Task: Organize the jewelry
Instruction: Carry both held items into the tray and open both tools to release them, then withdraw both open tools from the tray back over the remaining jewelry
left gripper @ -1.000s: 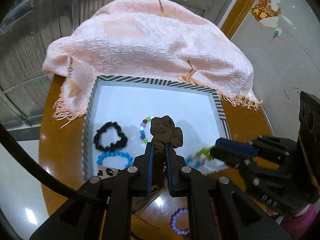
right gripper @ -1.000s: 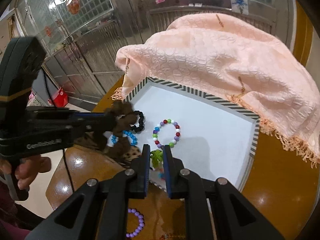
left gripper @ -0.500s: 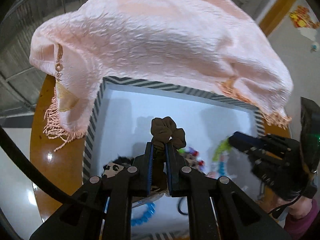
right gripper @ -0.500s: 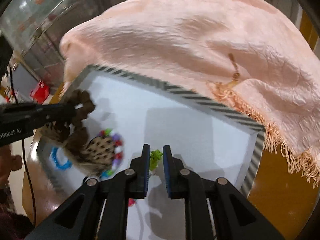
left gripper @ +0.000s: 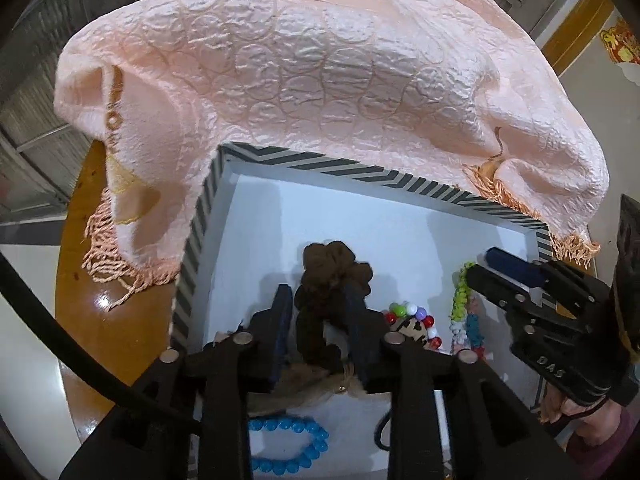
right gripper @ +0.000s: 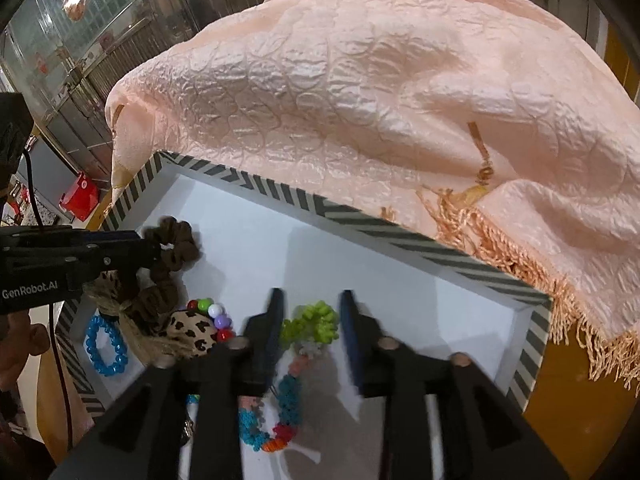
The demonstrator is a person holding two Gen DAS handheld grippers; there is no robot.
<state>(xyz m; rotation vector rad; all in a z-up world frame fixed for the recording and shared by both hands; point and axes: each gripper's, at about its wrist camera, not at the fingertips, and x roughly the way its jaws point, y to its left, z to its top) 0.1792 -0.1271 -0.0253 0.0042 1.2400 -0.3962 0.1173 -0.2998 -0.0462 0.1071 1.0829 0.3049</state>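
My left gripper (left gripper: 318,300) is over the white tray (left gripper: 420,236) with its jaws open; a brown scrunchie (left gripper: 332,270) sits loose between them. It also shows in the right wrist view (right gripper: 172,252). My right gripper (right gripper: 310,312) is open above a multicoloured beaded necklace (right gripper: 310,326) with a green end, lying on the tray floor (right gripper: 280,248). The necklace also shows in the left wrist view (left gripper: 460,300). A blue bead bracelet (left gripper: 286,444), a coloured bead bracelet (left gripper: 412,314) and a leopard-print scrunchie (right gripper: 192,330) lie in the tray.
A pink fringed cloth (left gripper: 320,64) is draped over the tray's far edge, which has a black-and-white striped rim (left gripper: 360,168). The tray stands on a round brown table (left gripper: 96,280). A black cable (left gripper: 60,332) runs at the left.
Both grippers have opened. The brown scrunchie and the green-ended necklace have been let go inside the tray. Both grippers have moved deeper over the tray.
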